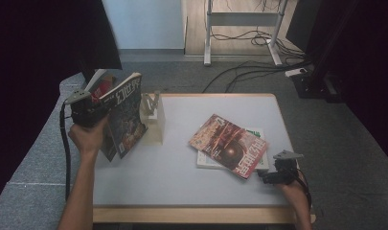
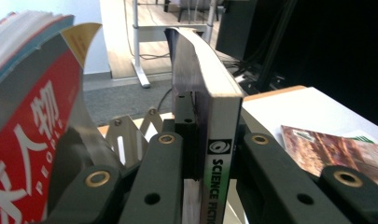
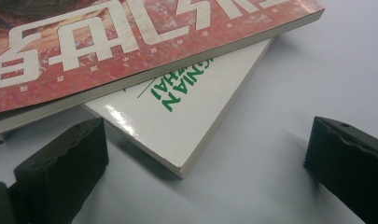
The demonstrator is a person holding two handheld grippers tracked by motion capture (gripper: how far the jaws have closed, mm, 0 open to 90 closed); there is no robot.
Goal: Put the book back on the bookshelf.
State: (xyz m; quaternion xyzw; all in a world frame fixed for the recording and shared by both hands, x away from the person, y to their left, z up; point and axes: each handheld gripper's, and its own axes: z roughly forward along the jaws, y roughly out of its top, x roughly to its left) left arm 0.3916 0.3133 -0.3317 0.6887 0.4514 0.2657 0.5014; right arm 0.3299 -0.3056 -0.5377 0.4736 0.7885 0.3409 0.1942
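A science-fiction magazine (image 2: 210, 116) is being clamped upright by the left hand-held gripper (image 2: 207, 158); the right hand-held gripper (image 3: 205, 154) is being held apart beside the stacked books (image 3: 186, 107).

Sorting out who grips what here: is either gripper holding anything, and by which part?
The left gripper clamps the science fiction magazine upright by its spine edge. The right gripper holds nothing, jaws open beside the white book.

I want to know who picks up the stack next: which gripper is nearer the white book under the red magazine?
Right. The right gripper sits open by the white book, its corner between the jaws. The left gripper is far across the table, shut on a science fiction magazine.
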